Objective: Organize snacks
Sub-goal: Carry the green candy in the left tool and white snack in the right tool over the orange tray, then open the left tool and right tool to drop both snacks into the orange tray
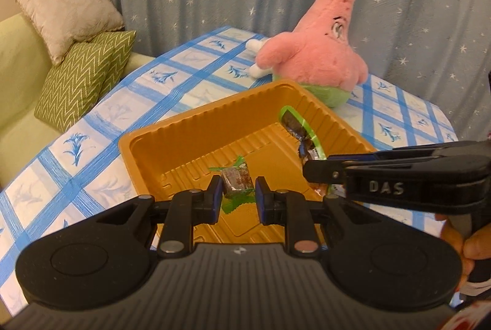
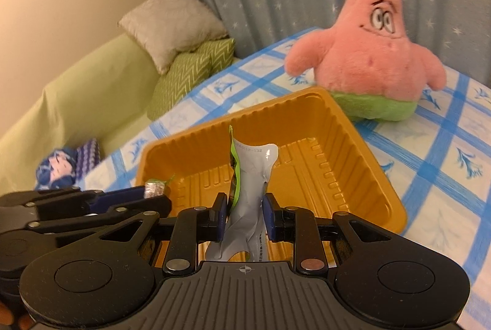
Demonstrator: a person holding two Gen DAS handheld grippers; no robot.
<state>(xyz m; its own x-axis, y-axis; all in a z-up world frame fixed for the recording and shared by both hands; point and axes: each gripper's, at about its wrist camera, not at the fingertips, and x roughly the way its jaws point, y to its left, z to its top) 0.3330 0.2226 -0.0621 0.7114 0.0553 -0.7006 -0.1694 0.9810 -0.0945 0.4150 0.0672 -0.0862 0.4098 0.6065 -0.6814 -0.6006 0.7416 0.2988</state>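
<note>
Candy in a green-edged clear wrapper (image 1: pixel 237 181) sits pinched in the left gripper (image 1: pixel 237 192) above the ribbed orange plastic tray (image 1: pixel 147 152); the right gripper (image 2: pixel 244 211) clamps a grey-and-green snack pouch (image 2: pixel 250 173) over it. Judging from this, neither is dropped in yet.

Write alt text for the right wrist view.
The right tongs grip a grey-backed, green-edged snack pouch upright over an empty orange plastic tray on a blue-checked tablecloth. The left tongs hold a small wrapped candy beside it; a pink starfish plush sits behind.
</note>
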